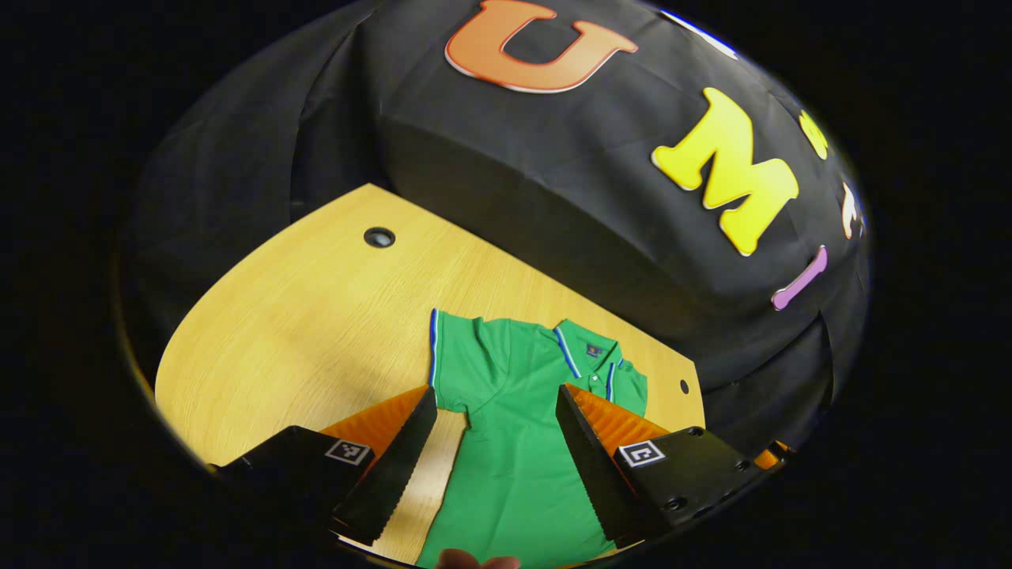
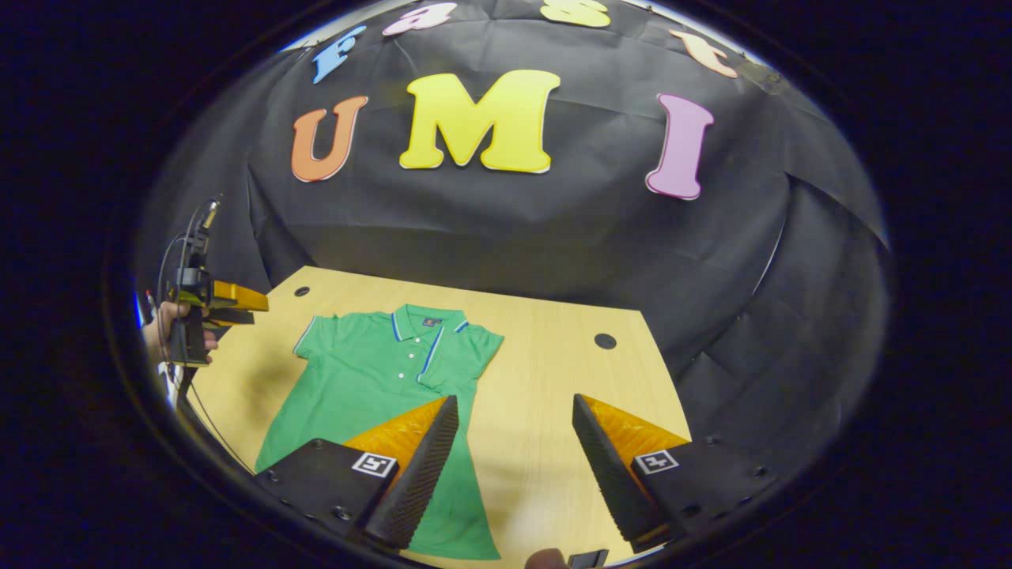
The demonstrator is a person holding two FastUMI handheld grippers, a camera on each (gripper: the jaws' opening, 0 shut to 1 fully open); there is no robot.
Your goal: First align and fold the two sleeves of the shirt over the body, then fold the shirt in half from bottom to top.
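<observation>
With the shirt point(image 2: 379, 387) laid flat on the table point(image 2: 545, 371) at ten o'clock, both the left gripper point(image 1: 494, 442) and right gripper point(image 2: 514, 458) are held wide open and empty, so each sleeve edge should be pinched cleanly.

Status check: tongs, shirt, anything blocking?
Both tongs open, above the table: left, right. Shirt lies flat, collar toward the wall, one sleeve already folded over the body, the other still out. Nothing on the shirt.
</observation>
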